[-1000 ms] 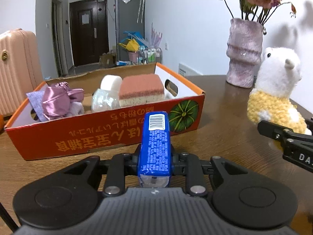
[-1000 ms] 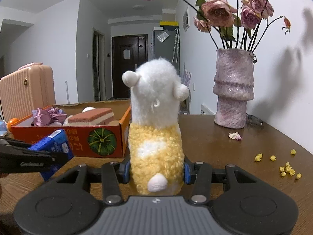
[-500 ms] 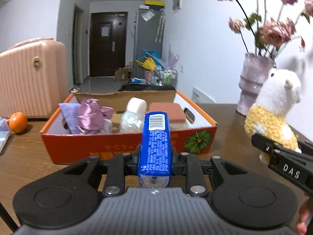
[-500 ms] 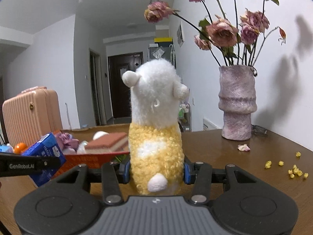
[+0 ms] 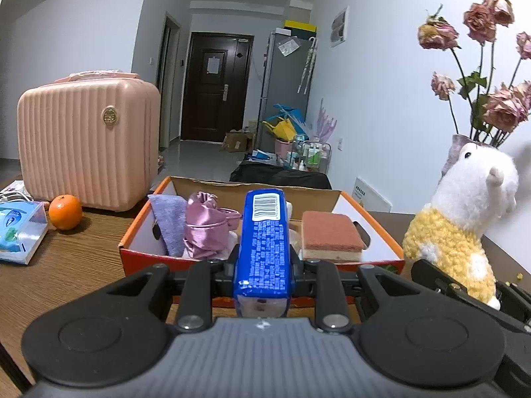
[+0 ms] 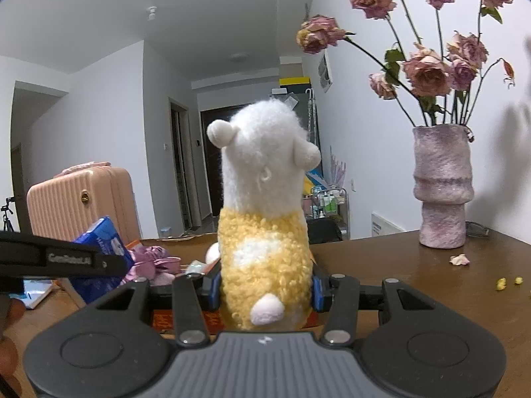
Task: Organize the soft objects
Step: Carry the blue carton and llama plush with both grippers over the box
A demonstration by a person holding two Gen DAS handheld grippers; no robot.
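My left gripper (image 5: 263,267) is shut on a blue tissue pack (image 5: 264,242), held upright just in front of the orange cardboard box (image 5: 149,255). Inside the box lie a purple cloth (image 5: 169,222), a pink satin pouch (image 5: 205,229) and a pink-topped sponge (image 5: 330,240). My right gripper (image 6: 265,290) is shut on a white and yellow alpaca plush (image 6: 264,219), held upright over the box's near right corner. In the left wrist view the plush (image 5: 461,219) shows at the right; in the right wrist view the tissue pack (image 6: 101,248) shows at the left.
A pink ribbed suitcase (image 5: 86,142), an orange (image 5: 65,211) and a tissue box (image 5: 20,232) stand left of the box on the wooden table (image 5: 66,265). A purple vase with dried roses (image 6: 443,185) stands at the right, with petals and yellow crumbs (image 6: 507,282) nearby.
Both grippers have risen and come nearer the box with their loads. The left view now looks into the box from above its front wall, and the suitcase and orange have come into view.
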